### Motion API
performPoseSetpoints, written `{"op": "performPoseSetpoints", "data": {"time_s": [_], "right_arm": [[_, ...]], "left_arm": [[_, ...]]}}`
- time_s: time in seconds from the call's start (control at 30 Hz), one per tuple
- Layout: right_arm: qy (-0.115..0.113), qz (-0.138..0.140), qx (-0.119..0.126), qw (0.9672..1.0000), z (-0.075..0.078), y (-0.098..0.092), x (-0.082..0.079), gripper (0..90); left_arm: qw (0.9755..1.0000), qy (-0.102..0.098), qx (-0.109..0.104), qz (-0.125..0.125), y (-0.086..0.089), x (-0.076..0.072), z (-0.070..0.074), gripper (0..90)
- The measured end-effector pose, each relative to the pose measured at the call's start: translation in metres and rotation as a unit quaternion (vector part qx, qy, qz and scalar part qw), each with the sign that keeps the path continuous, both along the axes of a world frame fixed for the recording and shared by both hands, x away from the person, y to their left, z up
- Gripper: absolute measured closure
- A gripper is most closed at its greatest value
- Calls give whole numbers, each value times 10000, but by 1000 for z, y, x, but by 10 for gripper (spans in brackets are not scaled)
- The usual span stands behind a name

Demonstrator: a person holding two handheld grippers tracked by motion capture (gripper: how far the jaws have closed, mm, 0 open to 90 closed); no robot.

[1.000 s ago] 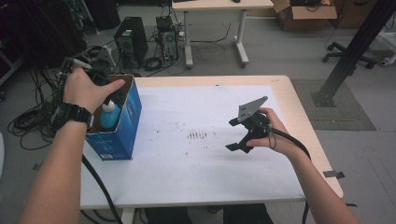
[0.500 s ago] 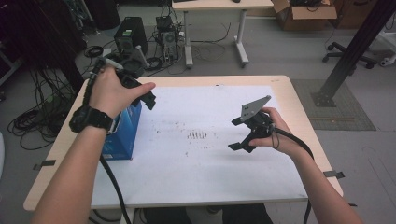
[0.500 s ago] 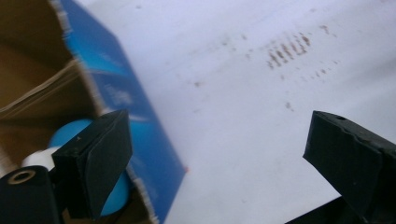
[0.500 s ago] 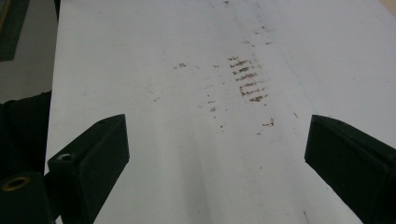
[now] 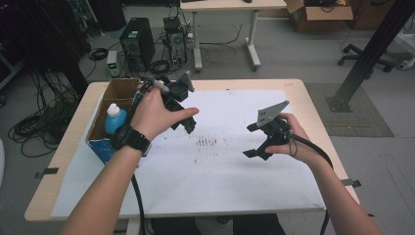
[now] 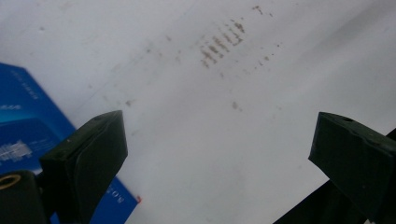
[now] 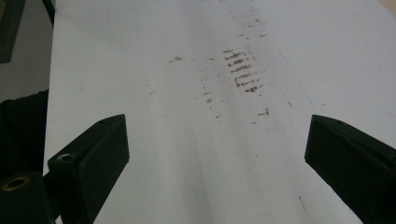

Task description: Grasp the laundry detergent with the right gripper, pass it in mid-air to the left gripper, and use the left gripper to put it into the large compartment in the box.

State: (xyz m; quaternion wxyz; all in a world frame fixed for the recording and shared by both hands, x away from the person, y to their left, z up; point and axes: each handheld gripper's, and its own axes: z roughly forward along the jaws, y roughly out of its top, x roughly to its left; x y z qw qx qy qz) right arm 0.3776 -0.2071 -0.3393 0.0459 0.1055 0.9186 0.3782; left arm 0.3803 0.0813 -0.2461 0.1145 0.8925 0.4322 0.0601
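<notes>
Hovering left of frame centre, left gripper (image 5: pixel 183 110) has fingers (image 6: pixel 93 154) just widened apart, nothing between. Blue bottle (image 5: pixel 115 119) stands in blue box (image 5: pixel 100 142) at table (image 5: pixel 298 93) left edge; box print unreadable. Right gripper (image 5: pixel 254 139) right of centre, fingers apart, empty, above stained white sheet (image 5: pixel 220 166).

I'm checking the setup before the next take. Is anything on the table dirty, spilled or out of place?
The white sheet covering the table carries a patch of short brown smudge marks near its middle, with fainter specks around it; it looks like rubbed-in dirt rather than a spill. The blue bottle stands upright in its cardboard box. Nothing else stands out.
</notes>
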Motion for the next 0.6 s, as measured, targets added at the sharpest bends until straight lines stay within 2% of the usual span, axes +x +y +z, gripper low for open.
{"op": "performPoseSetpoints", "data": {"time_s": [0.1, 0.2, 0.3, 0.6], "right_arm": [[19, -4, -10, 10000, -1, -1, 1, 65], [28, -3, -27, 10000, -2, -2, 0, 63], [38, -16, -34, 10000, -3, -2, 0, 63], [74, -32, -56, 10000, -6, -3, 1, 61]], "left_arm": [[9999, 68, -32, -154, -9, -2, -13, 46], [9996, 108, 57, -269, -16, -3, -24, 46], [9990, 195, 0, -394, -21, -5, -32, 47], [9984, 245, 38, -508, -23, -7, -42, 46]]}}
